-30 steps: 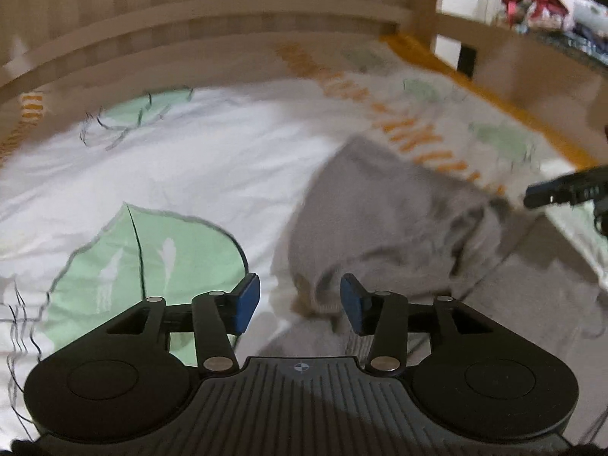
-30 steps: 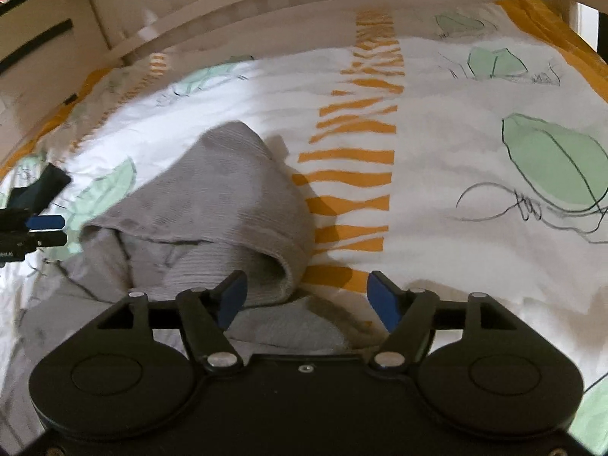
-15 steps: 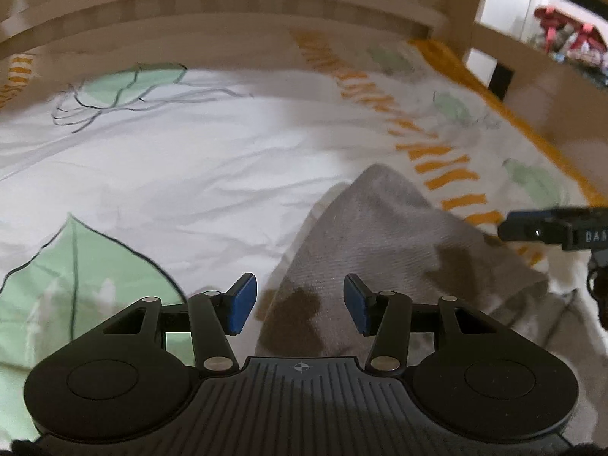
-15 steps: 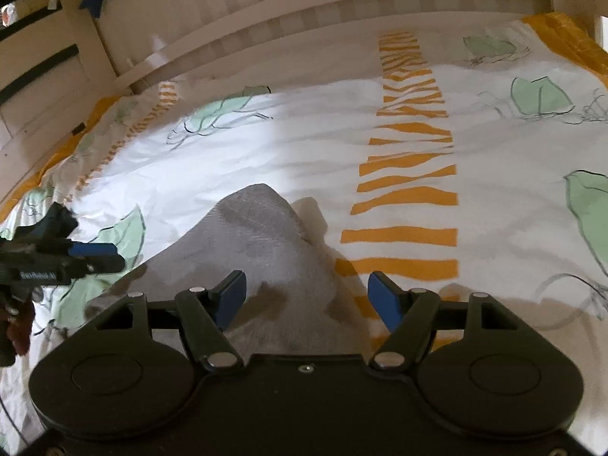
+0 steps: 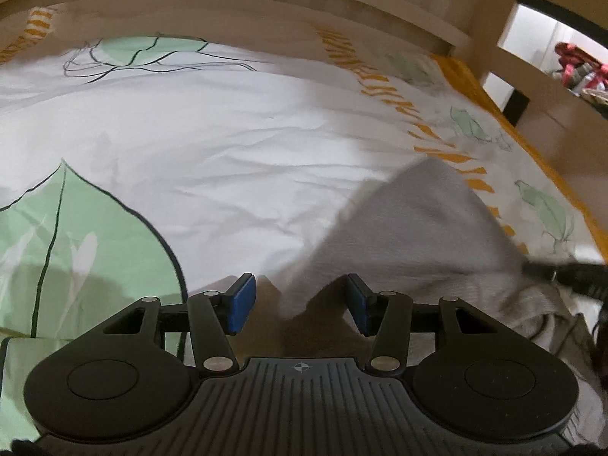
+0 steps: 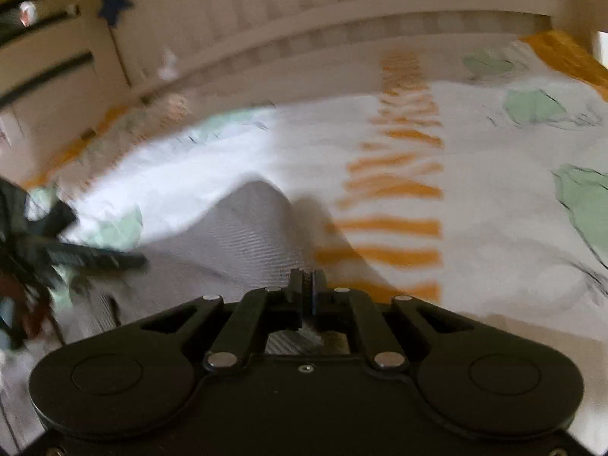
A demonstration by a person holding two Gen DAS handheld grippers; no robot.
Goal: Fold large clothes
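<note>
left gripper (image 5: 300, 306) fingers spread over grey garment (image 5: 410, 235) edge | right gripper (image 6: 307, 292) fingers pinching garment

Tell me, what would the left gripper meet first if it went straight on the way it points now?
Probably the near edge of the grey garment, which lies just ahead of the left gripper and its open jaws on the bed sheet; depth is unclear.

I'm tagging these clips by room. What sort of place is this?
Most likely a bedroom, perhaps a child's: a leaf-printed bedsheet spreads under the grey garment, a slatted wooden bed rail runs behind, and a blue star hangs beside it.
</note>
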